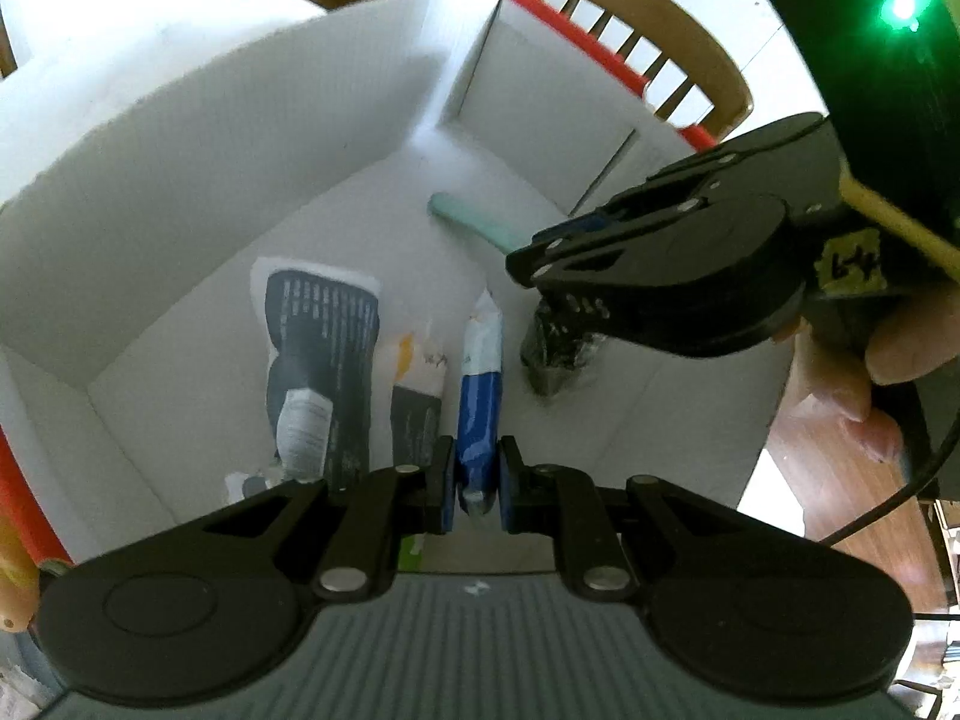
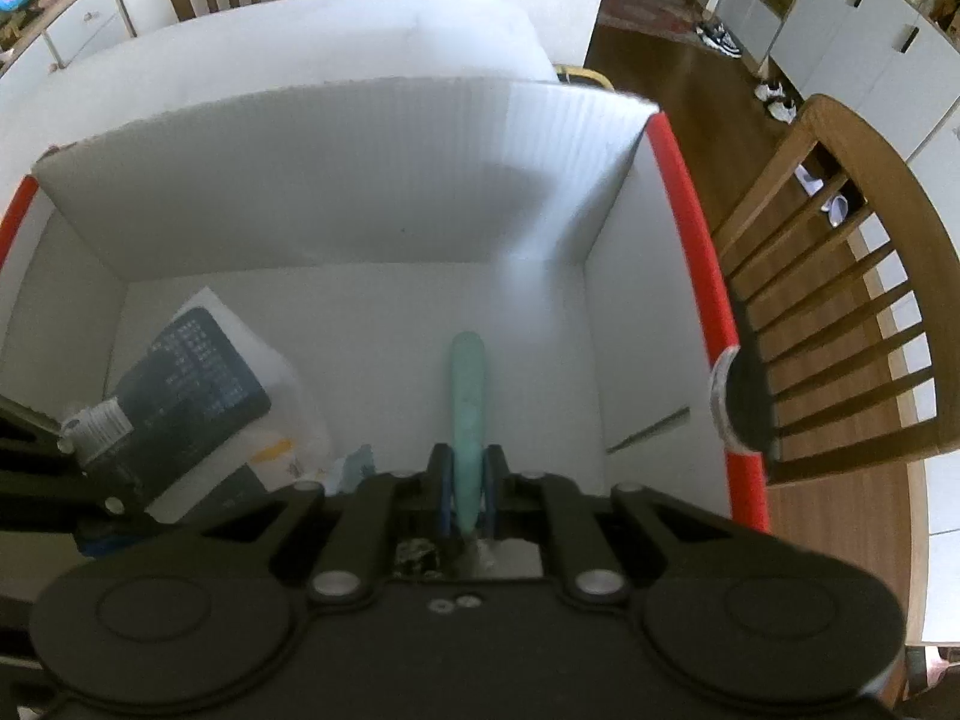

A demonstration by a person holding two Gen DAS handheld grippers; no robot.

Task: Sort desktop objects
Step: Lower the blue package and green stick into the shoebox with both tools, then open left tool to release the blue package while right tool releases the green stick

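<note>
White box walls (image 1: 180, 180) surround both your tools: left tool (image 1: 474, 483) clamped on the blue-and-white tube (image 1: 480, 396), right tool (image 2: 467, 495) on the mint-green stick (image 2: 468, 396) toward 12 o'clock, unreleased, dark packet (image 1: 324, 360) already in.

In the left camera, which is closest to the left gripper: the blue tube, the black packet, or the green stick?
1. Blue tube: clamped in the left gripper.
2. Black packet: lying just left in the box.
3. Green stick: farthest, up right, in the right gripper.

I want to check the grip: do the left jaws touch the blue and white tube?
Touching. In the left wrist view, the left gripper has both jaws closed against the sides of the blue and white tube, no gap visible.
</note>
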